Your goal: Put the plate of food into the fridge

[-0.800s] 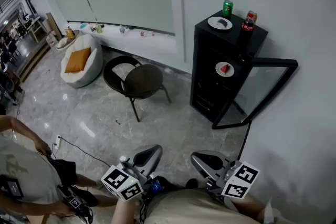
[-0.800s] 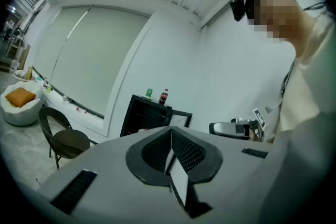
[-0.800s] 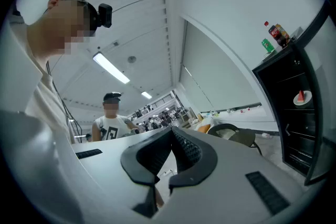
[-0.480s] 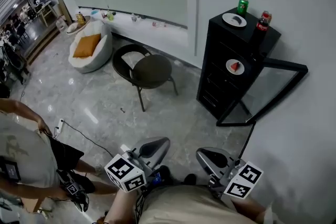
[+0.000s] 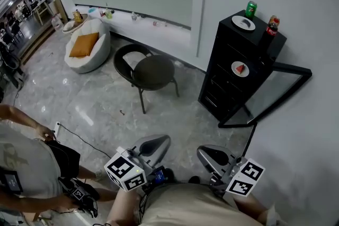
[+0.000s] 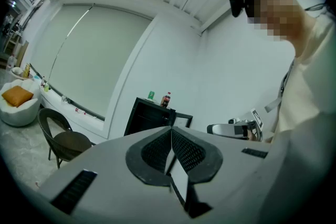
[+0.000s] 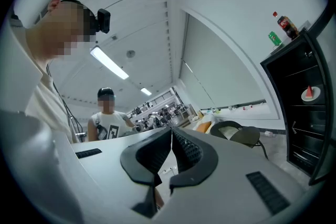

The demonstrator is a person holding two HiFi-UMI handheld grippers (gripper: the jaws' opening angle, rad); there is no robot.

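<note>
Grippers first: the left gripper (image 5: 156,144) and the right gripper (image 5: 211,156) are both pinched fully closed on nothing, held level close in front of the person's body and well apart from the fridge (image 5: 228,79). So nothing is being carried yet (at least that's my read). The floor on the way over looks mostly open. A cable (image 5: 79,137) trails off to the left by a second person (image 5: 24,164), not really on the path, and the round chair (image 5: 151,72) sits left of the straight line. The bigger worry is the glass door (image 5: 275,93), swung wide open and easy to clip with an elbow or a gripper on the walk up. One plate with a red slice (image 5: 240,69) already sits on an upper shelf inside the fridge, and a second plate (image 5: 243,23) with something dark lies on top. If the top one is the job, the cola bottle (image 5: 273,25) and green can (image 5: 251,9) stand just beside it, so a sloppy reach could knock either over. A rim pinch could also let the plate tilt and dump the food. That upper shelf is taken too, so aiming there risks a bump. The beanbag (image 5: 85,53) in the far corner doesn't matter.
</note>
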